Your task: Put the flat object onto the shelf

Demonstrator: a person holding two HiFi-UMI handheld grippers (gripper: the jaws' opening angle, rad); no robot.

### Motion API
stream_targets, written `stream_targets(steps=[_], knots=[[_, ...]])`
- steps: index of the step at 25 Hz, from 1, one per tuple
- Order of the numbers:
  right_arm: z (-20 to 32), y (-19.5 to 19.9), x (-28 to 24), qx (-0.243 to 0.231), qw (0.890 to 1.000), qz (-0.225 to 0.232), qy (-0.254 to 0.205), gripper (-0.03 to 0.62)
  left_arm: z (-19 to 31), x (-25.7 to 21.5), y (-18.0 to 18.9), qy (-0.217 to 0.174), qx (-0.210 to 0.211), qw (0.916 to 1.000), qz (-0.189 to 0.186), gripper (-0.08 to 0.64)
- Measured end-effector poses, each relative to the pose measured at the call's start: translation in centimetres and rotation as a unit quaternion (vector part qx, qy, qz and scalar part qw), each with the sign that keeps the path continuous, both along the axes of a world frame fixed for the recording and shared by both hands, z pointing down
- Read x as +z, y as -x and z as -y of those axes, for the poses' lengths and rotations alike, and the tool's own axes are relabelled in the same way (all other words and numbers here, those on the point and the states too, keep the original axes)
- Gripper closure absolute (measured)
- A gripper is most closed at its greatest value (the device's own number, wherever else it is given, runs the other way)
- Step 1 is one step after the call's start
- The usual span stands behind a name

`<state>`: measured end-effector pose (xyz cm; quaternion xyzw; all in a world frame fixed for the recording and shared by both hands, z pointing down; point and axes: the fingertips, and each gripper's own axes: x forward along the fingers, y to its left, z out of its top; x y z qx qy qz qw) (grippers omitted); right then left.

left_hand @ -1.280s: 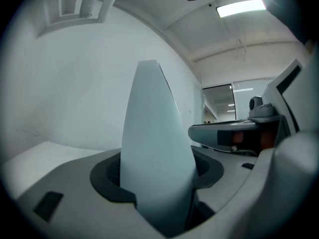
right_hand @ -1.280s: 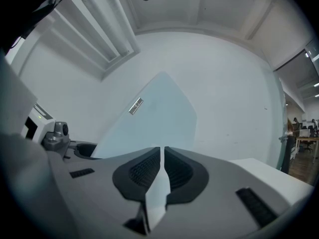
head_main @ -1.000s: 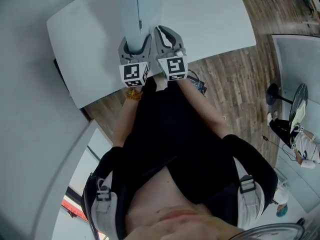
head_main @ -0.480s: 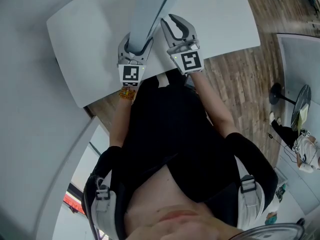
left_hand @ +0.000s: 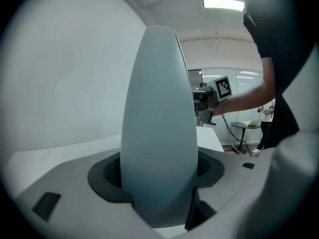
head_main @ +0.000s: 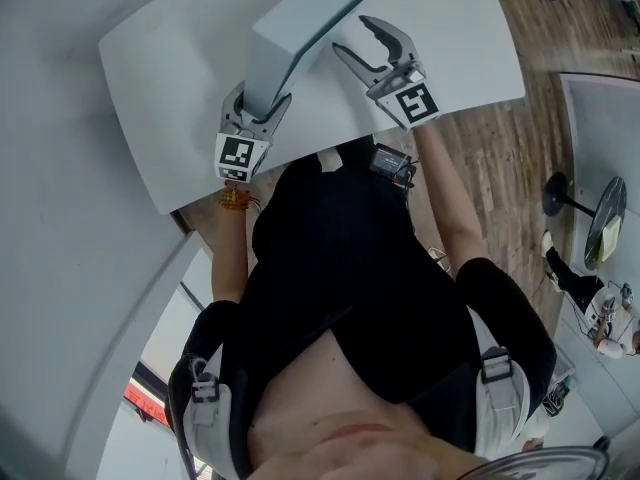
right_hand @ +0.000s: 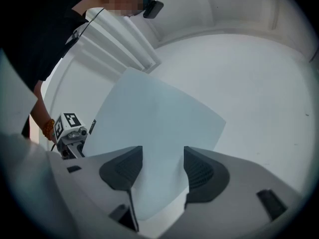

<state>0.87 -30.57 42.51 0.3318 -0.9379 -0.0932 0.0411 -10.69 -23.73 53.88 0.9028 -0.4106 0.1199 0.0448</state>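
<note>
Head view — left gripper (head_main: 262, 96) clamping, right gripper (head_main: 350, 34) opening round panel (head_main: 300, 18)

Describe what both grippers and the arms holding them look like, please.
Both the left gripper and the right gripper are grey plastic, with curved fingers lined by dark ribbed pads. Each carries a white cube printed with black square markers. The person wears a black short-sleeved top and an orange beaded bracelet on the left wrist.
</note>
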Motion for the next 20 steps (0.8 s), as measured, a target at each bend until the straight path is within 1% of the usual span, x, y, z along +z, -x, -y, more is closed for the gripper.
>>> stream_targets(steps=[4, 6, 8, 10, 12, 15, 17, 20], knots=[[1.5, -1.6, 1.8, -0.045, 0.998, 0.000, 0.035, 0.339, -0.8, 0.4, -0.1, 0.010, 0.053, 0.9985, -0.007, 0.259], [2.0, -1.9, 3.0, -0.083, 0.995, -0.007, 0.054, 0.336, -1.1, 1.0, -0.1, 0.016, 0.074, 0.9971, 0.003, 0.256], [2.5, -1.7, 4.2, -0.129, 0.989, -0.011, 0.077, 0.325, -1.3, 1.7, 0.0, 0.017, 0.084, 0.9962, 0.015, 0.256], [3.1, -1.7, 5.7, -0.175, 0.980, -0.019, 0.095, 0.318, -1.5, 2.3, 0.5, 0.018, 0.087, 0.9959, 0.014, 0.258], [3.0, -1.3, 6.4, -0.224, 0.968, -0.034, 0.110, 0.313, -1.8, 2.6, 0.9, 0.020, 0.099, 0.9949, -0.001, 0.258], [1.7, 0.4, 6.2, -0.296, 0.946, -0.054, 0.123, 0.310, -2.7, 2.7, 1.7, 0.034, 0.140, 0.9888, -0.038, 0.258], [0.8, 1.4, 5.9, -0.330, 0.933, -0.057, 0.129, 0.310, -3.3, 2.8, 2.1, 0.049, 0.165, 0.9835, -0.057, 0.258], [-0.3, 2.6, 6.0, -0.358, 0.921, -0.038, 0.146, 0.307, -4.1, 4.3, 2.3, 0.075, 0.184, 0.9790, -0.043, 0.261]])
